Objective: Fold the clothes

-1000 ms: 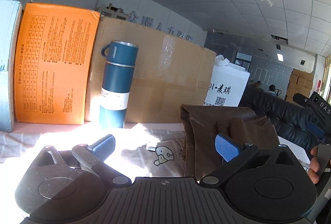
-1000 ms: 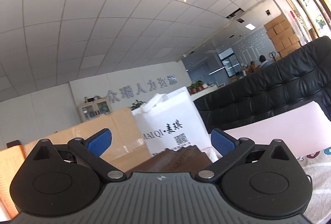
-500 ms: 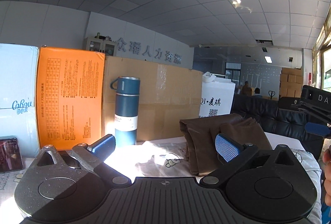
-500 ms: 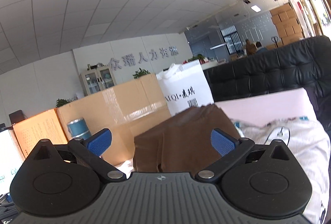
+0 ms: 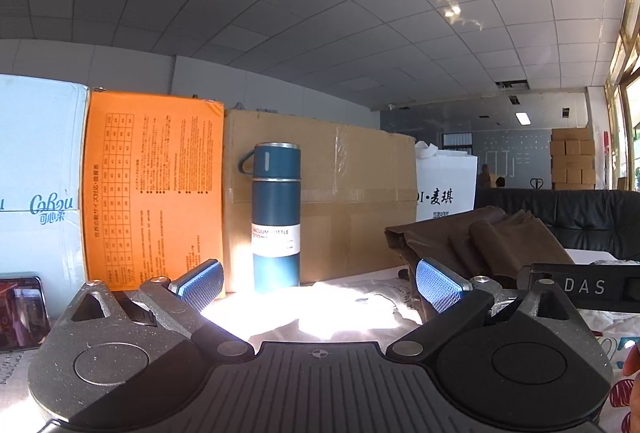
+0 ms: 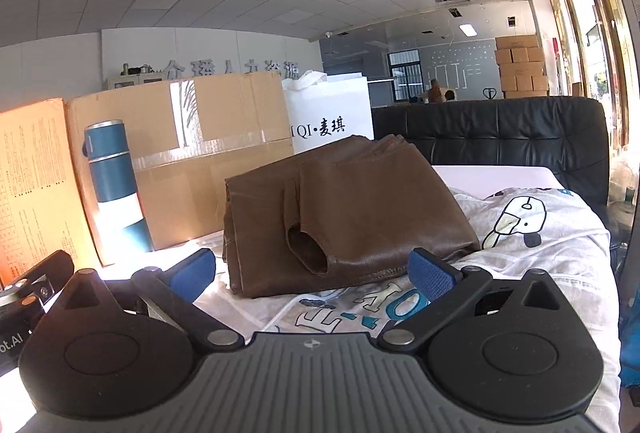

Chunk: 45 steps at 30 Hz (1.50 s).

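A folded brown leather-look garment (image 6: pixel 348 217) lies on a white printed cloth (image 6: pixel 532 233) that covers the table. It also shows in the left wrist view (image 5: pixel 480 241), to the right of my left gripper. My right gripper (image 6: pixel 312 273) is open and empty, just in front of the garment's near edge. My left gripper (image 5: pixel 318 283) is open and empty, facing a sunlit patch of the cloth (image 5: pixel 320 313). The right gripper's black body (image 5: pixel 584 287) shows at the right of the left wrist view.
A blue vacuum bottle (image 5: pixel 276 217) stands against a cardboard box (image 5: pixel 352 201). An orange box (image 5: pixel 152 189) and a pale blue box (image 5: pixel 40 185) stand to its left. A white shopping bag (image 6: pixel 328 113) and a black sofa (image 6: pixel 520 133) stand behind. A phone (image 5: pixel 20 313) lies at far left.
Both grippers have tilted down and drawn back. The right wrist view went from ceiling to the brown garment filling its centre. The left wrist view shifted left, toward the bottle. Both stayed open.
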### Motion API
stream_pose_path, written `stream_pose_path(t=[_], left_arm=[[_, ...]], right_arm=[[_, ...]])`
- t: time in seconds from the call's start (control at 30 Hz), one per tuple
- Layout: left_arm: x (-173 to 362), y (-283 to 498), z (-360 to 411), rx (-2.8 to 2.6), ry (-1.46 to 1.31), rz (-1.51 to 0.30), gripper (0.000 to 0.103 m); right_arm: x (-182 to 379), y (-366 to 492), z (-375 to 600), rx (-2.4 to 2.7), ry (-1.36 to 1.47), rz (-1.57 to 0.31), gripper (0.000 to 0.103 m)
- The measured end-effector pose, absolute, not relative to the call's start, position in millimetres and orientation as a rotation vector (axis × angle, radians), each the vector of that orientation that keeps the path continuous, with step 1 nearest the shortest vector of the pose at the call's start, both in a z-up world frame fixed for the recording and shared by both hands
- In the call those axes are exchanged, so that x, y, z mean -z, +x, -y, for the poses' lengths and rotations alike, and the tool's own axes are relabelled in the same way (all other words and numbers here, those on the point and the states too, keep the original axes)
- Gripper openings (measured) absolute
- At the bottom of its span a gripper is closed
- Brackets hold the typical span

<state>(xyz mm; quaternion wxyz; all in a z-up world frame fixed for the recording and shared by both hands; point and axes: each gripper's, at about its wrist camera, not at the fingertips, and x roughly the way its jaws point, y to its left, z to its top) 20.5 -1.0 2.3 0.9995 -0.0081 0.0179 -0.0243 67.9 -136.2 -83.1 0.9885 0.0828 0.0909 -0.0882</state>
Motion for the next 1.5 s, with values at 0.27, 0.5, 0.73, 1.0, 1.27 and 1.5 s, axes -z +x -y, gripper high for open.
stream_pose_path(t=[0.27, 0.5, 0.73, 1.0, 1.27, 1.5], left_arm=[[-1, 16, -6, 0.020, -0.046, -0.008, 0.103], [-1, 15, -4, 0.020, -0.035, -0.006, 0.103], [-1, 16, -3, 0.032, -0.027, -0.011, 0.103], [0, 19, -1, 0.037, -0.018, -0.027, 0.103], [1, 21, 2, 0.062, 0.003, -0.055, 0.103], [2, 22, 11, 0.108, 0.050, -0.071, 0.103]], right_arm=[[90, 66, 135, 0.172, 0.126, -0.121, 0.103], [93, 67, 132, 0.162, 0.115, -0.111, 0.103], [95, 68, 131, 0.175, 0.111, -0.105, 0.103], [97, 74, 133, 0.207, 0.116, -0.124, 0.103], [100, 80, 136, 0.256, 0.122, -0.147, 0.103], [102, 87, 137, 0.300, 0.119, -0.176, 0.103]])
